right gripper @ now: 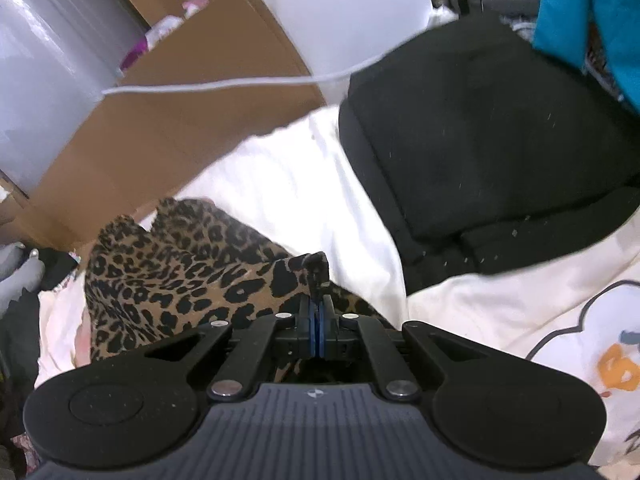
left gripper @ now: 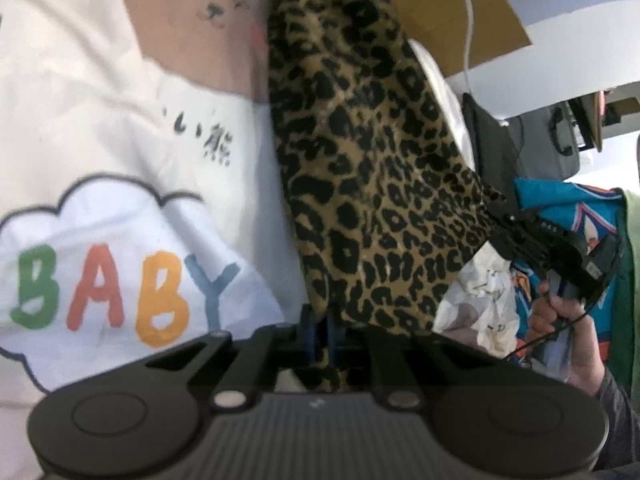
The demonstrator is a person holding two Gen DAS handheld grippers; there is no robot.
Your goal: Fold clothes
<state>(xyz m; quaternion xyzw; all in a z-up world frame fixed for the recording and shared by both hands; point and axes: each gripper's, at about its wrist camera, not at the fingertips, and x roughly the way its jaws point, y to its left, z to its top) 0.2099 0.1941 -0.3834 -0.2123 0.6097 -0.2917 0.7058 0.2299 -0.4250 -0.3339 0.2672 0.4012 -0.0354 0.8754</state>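
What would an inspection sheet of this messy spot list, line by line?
Surface: white bedding with a bear picture and a cloud reading BABY.
Job's things: leopard-print garment, stretched between both tools above the bedding.
Clutter: folded black garment on the bedding; bright blue printed cloth; cardboard sheets.
Grippers: left gripper shut on the garment's near edge; right gripper shut on its dark corner, held by a hand.
Cables: white cord hanging across the cardboard; thin black wire by the hand.
Surroundings: pale wall; the rest too blurred to name.
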